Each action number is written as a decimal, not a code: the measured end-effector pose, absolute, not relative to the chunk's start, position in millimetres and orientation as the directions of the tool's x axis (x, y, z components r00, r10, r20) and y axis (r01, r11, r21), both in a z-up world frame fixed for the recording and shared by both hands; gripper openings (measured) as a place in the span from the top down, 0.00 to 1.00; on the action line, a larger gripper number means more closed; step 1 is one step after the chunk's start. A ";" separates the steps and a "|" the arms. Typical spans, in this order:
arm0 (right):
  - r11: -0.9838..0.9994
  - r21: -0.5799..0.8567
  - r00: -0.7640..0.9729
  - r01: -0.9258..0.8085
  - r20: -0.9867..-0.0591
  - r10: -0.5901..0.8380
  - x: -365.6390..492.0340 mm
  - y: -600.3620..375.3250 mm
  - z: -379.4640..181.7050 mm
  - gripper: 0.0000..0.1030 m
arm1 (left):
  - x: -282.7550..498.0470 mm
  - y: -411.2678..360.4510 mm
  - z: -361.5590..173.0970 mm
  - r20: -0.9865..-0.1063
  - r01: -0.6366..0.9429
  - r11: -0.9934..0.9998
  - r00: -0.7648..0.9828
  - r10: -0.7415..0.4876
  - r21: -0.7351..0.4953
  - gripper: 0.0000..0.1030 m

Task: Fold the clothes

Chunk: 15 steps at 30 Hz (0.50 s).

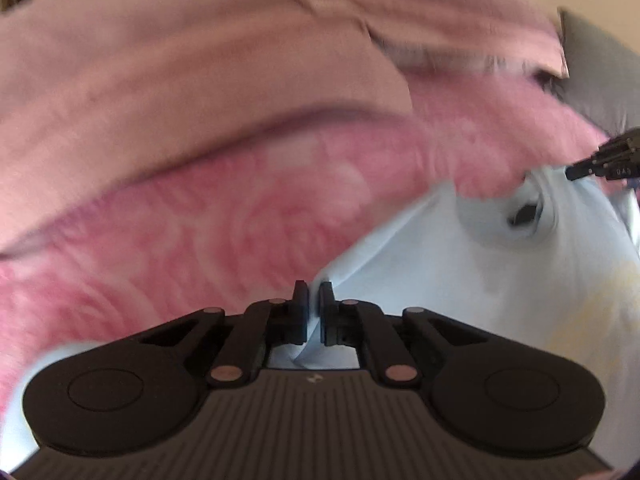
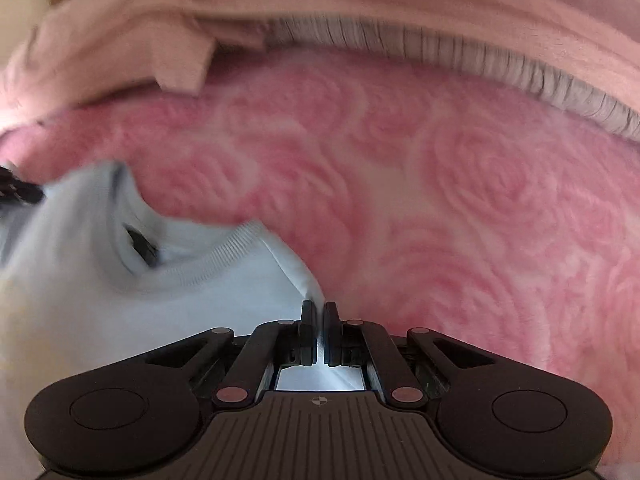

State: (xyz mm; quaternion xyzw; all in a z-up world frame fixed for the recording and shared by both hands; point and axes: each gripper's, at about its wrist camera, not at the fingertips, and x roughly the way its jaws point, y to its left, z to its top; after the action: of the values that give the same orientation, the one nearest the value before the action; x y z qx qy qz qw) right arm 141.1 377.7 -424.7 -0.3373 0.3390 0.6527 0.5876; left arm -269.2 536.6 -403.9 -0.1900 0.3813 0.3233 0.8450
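Left gripper point(image 1: 314, 300): fingers pinched nearly together on an edge of the pale blue shirt point(image 1: 460, 280); a thin strip of cloth shows between the pads and runs back under the gripper body.
Pale blue shirt, left wrist view: fills the lower right, with the ribbed neck opening point(image 1: 524, 212) up and to the right; a faint yellow patch sits near the right edge. The cloth is blurred.
Pink blanket point(image 1: 200, 232): fluffy, with a swirled rose pattern; it lies under the shirt and spreads across the left and middle.
Pink garment point(image 1: 180, 72): plain, paler cloth lying across the blanket at the top.
Grey cloth point(image 1: 600, 72): at the upper right edge, beside the pink garment.
Right gripper point(image 2: 319, 316): fingers clamped on another edge of the shirt, beside the neck; white cloth shows in the narrow gap. Its tip also shows at the right edge of the left wrist view.
Shirt, right wrist view: lower left, the collar rib facing the camera, lying on the rose blanket.
Ribbed grey band point(image 2: 460, 56): curves along the top, between blanket and pink garment.
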 end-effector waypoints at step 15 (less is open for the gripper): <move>0.181 -0.018 0.133 -0.983 -0.749 0.649 118.5 401.9 -406.7 0.47 | -290.3 539.8 -391.4 -0.776 -0.889 0.456 0.308 0.551 -0.029 0.86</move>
State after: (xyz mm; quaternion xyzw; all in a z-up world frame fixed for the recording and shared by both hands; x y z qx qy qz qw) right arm 118.5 401.9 -406.7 -0.2693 0.3106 0.5804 0.7030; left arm -290.3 539.8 -391.4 -0.2352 0.3600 0.4654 0.7736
